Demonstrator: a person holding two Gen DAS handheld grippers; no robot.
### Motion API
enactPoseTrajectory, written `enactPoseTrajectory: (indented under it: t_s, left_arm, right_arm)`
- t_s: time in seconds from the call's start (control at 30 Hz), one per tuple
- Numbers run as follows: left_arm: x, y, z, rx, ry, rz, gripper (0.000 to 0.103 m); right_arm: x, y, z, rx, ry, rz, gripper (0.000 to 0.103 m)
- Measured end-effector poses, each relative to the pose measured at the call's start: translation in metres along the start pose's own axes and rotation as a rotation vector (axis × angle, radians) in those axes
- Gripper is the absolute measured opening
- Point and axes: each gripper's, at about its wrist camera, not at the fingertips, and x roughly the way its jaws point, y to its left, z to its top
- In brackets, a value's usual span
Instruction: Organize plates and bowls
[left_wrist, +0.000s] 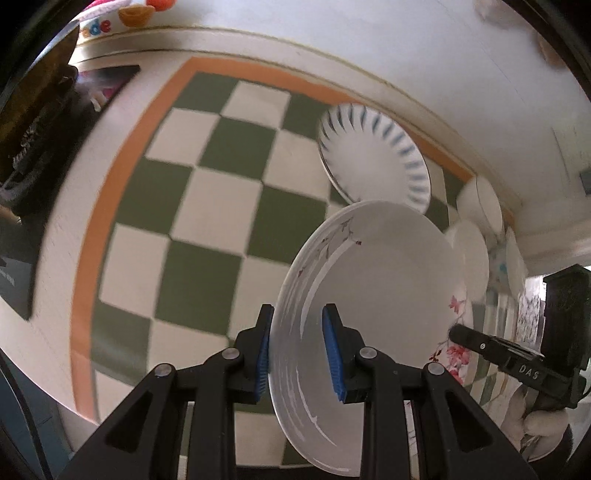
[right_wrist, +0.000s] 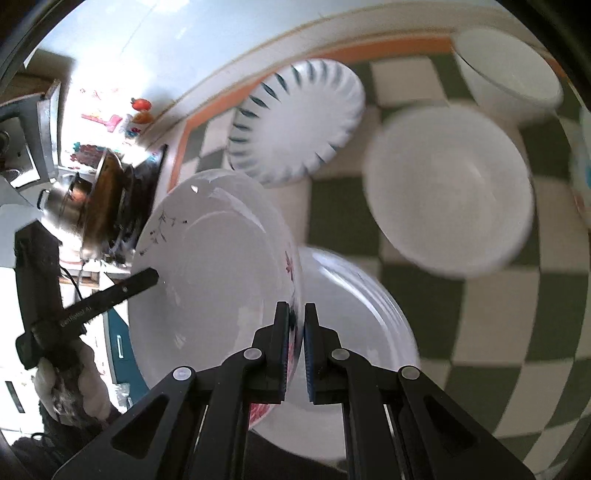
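The place was a home kitchen or dining corner. A table (left_wrist: 122, 192) wore a green-and-cream checked cloth with an orange border, laid with household plates and bowls (right_wrist: 448, 192). Beyond its edge stood a steel pot (right_wrist: 62, 203) and a dark pan (right_wrist: 110, 195), with bright toys (left_wrist: 129, 14) along the wall.
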Motion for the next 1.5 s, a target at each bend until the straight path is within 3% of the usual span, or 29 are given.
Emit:
enactPoseTrajectory:
  t_s: [0.17,0.5,0.97,1.5]
  left_arm:
    - [0.017,-0.019,-0.020,0.036,0.048,0.023,0.024]
    - [0.053,-0.044,-0.039,0.137,0.121,0.133,0.024]
    - [0.062,-0.054,-0.037,0.213,0.136,0.227,0.025]
    - [0.067,-0.057,-0.029,0.230,0.158,0.242,0.024]
  right_arm:
    - [0.004,-0.030,-0.032,0.032,0.026,-0.005,0.009]
    - [0.013,-0.060,-0.059,0.064,0.035,-0.034,0.009]
    - [0.016,-0.053,-0.062,0.062,0.032,-0.061,0.009]
    - [0.014,-0.048,-0.050,0.126,0.071,-0.117,0.012]
